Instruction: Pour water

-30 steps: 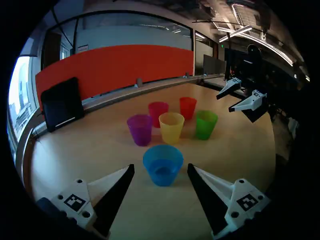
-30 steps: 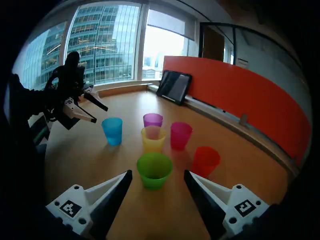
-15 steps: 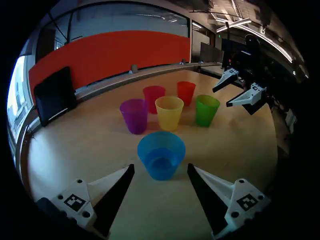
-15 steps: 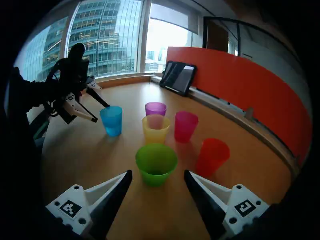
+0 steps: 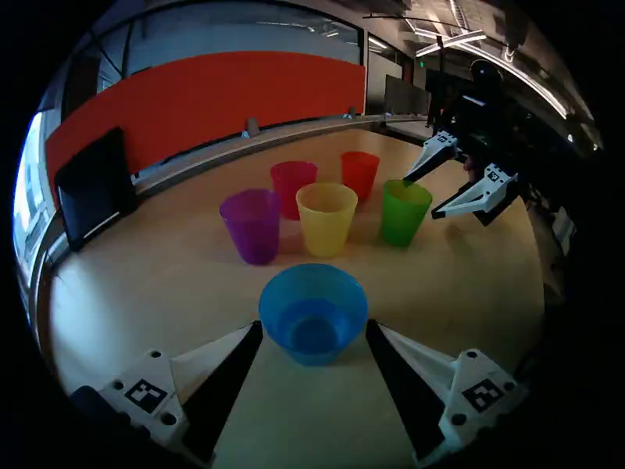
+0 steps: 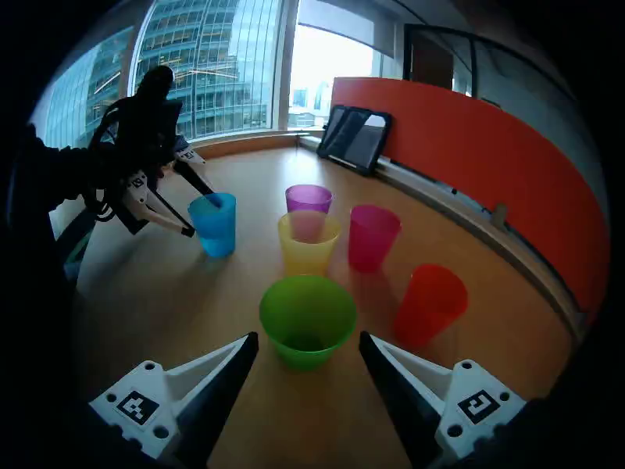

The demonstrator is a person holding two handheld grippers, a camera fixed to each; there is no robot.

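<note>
A blue cup [image 5: 312, 313] stands on the wooden table, and its lower part looks darker, like water. My left gripper [image 5: 312, 327] is open, one fingertip on each side of the cup's base, without touching it. In the right gripper view a green cup [image 6: 307, 320] stands the same way between the tips of my open right gripper [image 6: 307, 338]. From across the table, the right gripper [image 5: 420, 199] flanks the green cup [image 5: 405, 211]. Likewise the left gripper [image 6: 201, 213] flanks the blue cup [image 6: 212, 224].
Between the two cups stand a purple cup [image 5: 251, 225], a yellow cup [image 5: 326, 217], a pink cup [image 5: 293, 181] and an orange-red cup [image 5: 359, 172], close together. A black tablet [image 5: 92, 187] leans at the table's far edge below an orange wall panel [image 5: 203, 94].
Both grippers have moved forward. The blue cup and the green cup, which stood ahead of the fingertips, now stand between them. Both grippers stay open, and the cups have not moved.
</note>
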